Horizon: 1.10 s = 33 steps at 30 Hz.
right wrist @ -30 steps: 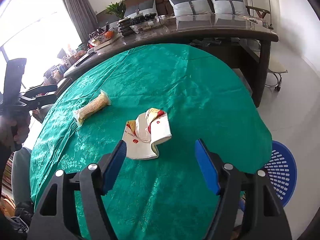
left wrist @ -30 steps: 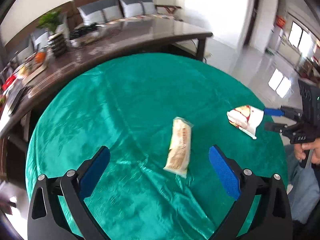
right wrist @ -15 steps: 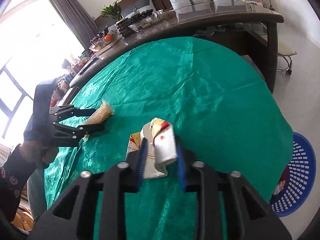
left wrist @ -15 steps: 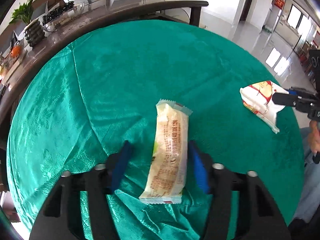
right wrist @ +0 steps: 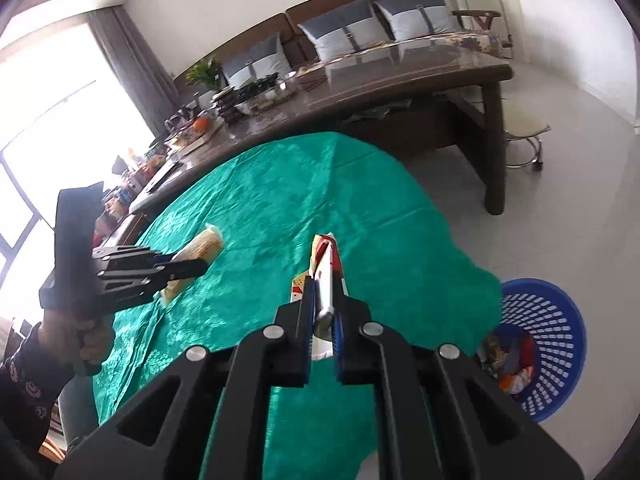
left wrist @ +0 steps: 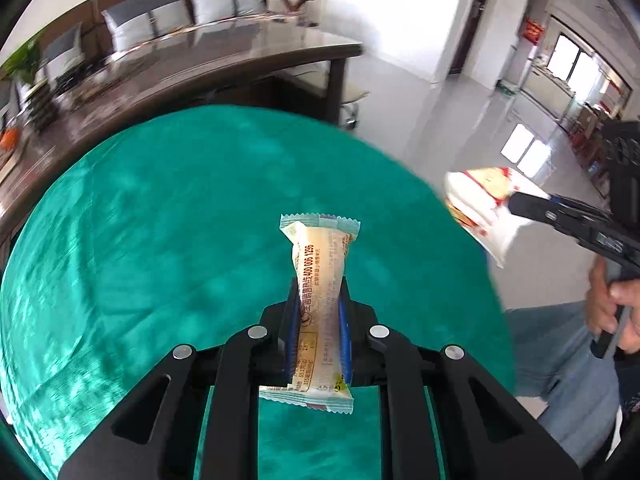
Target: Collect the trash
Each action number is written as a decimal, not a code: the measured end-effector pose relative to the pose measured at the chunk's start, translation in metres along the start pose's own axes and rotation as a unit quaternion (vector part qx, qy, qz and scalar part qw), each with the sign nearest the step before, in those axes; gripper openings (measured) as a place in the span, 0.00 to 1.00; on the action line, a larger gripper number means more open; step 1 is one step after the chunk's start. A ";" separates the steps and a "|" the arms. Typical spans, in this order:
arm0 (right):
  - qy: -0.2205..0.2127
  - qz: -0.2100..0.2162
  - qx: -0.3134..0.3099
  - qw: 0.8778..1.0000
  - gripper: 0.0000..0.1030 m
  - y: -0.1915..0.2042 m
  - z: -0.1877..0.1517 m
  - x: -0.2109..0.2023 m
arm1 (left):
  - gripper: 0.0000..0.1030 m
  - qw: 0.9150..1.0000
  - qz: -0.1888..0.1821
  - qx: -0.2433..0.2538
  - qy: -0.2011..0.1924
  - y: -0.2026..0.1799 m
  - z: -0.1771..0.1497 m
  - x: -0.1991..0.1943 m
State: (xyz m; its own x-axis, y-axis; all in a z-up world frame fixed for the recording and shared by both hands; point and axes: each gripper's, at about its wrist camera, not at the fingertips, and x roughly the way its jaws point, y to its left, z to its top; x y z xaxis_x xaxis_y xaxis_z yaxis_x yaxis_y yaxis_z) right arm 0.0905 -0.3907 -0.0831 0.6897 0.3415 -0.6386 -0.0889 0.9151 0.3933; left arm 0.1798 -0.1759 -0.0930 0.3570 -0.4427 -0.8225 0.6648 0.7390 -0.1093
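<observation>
My left gripper (left wrist: 319, 292) is shut on a long cream snack wrapper (left wrist: 320, 280) and holds it above the round green table (left wrist: 160, 220). My right gripper (right wrist: 324, 280) is shut on a crumpled white and red paper wrapper (right wrist: 327, 268), lifted off the table. From the left wrist view the right gripper (left wrist: 516, 202) holds that white and red wrapper (left wrist: 480, 200) past the table's right edge. From the right wrist view the left gripper (right wrist: 196, 266) holds the cream wrapper (right wrist: 200, 248) at the left.
A blue plastic basket (right wrist: 536, 344) with some trash in it stands on the floor right of the table. A long dark wooden table (right wrist: 360, 92) with clutter stands behind, and a stool (right wrist: 520, 128) beside it. The person's legs (left wrist: 560, 360) are at the right.
Both grippers have closed on their wrappers and lifted them off the green table. The right gripper has swung toward the table's right edge.
</observation>
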 end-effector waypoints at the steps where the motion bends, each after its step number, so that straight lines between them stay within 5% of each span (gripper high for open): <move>1: -0.001 -0.016 0.005 1.000 0.07 -0.011 0.003 -0.005 | 0.15 1.000 -0.011 0.006 0.000 -0.015 0.007 0.004; 7: 0.052 -0.117 0.044 0.991 0.07 -0.102 0.007 -0.014 | 0.15 0.997 -0.068 0.039 0.016 -0.109 0.051 0.048; 13: 0.079 -0.167 0.079 0.980 0.08 -0.175 -0.001 -0.004 | 0.15 0.993 -0.097 0.040 0.060 -0.169 0.083 0.119; 23: 0.090 -0.123 0.215 0.965 0.11 -0.261 -0.023 0.013 | 0.17 0.988 -0.106 0.046 0.101 -0.217 0.101 0.205; 24: 0.087 -0.118 0.224 0.963 0.12 -0.266 -0.025 0.012 | 0.22 0.988 -0.103 0.046 0.101 -0.222 0.101 0.209; 26: 0.084 -0.111 0.247 0.959 0.39 -0.280 -0.031 0.011 | 0.54 0.989 -0.103 0.043 0.098 -0.228 0.099 0.211; 28: 0.077 -0.101 0.271 0.954 0.54 -0.289 -0.035 0.007 | 0.77 0.990 -0.103 0.037 0.086 -0.227 0.099 0.209; 31: 0.058 -0.096 0.296 0.949 0.60 -0.300 -0.037 -0.007 | 0.91 0.993 -0.096 0.027 0.066 -0.229 0.100 0.197; 33: 0.036 -0.108 0.304 0.946 0.83 -0.299 -0.035 -0.023 | 0.93 0.996 -0.078 0.023 0.042 -0.231 0.100 0.181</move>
State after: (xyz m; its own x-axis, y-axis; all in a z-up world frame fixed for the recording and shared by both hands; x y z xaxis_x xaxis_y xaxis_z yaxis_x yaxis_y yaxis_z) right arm 0.0759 -0.6645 -0.2090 0.5921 0.1946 -0.7820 0.4929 0.6803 0.5424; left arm 0.1569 -0.4779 -0.1609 0.1931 -0.5052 -0.8411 0.7375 0.6401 -0.2152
